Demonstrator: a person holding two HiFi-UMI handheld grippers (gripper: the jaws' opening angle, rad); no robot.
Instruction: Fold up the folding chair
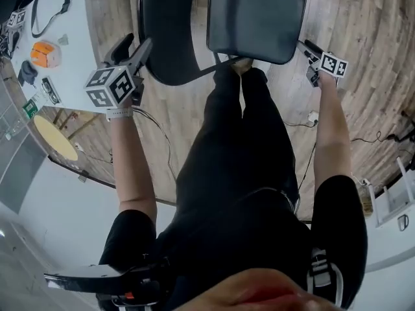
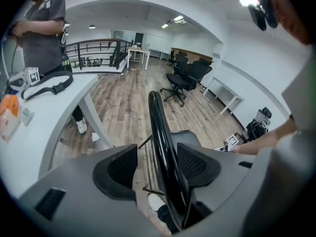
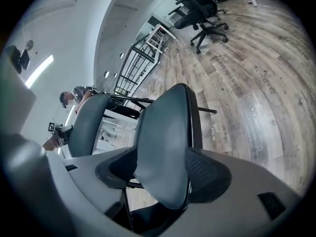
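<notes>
One wooden floor [image 1: 363, 31] carries one white table [image 1: 71, 18] and one folding chair [image 1: 188, 60], which stands unfolded directly ahead of the person's legs. Two panels are presented by the chair: one black rounded panel [image 1: 165, 24] at left and one grey panel [image 1: 256, 18] at right. Two grippers are applied. The jaws of the left gripper [image 1: 133, 49] are spread wide, with the black panel's edge between them. The jaws of the right gripper [image 1: 308, 47] are spread wide, with the grey panel between them.

**Your clothes and your tools**

You wear a black short-sleeved top [image 1: 259, 238], black trousers [image 1: 240, 141] and a white shoe [image 2: 157, 202]. A white band [image 1: 119, 113] circles your left wrist. Your left gripper [image 1: 135, 47] and right gripper [image 1: 307, 46] are grey with dark ribbed pads [image 2: 123, 167]. Each carries a cube [image 1: 111, 86] of black-and-white square markers.
</notes>
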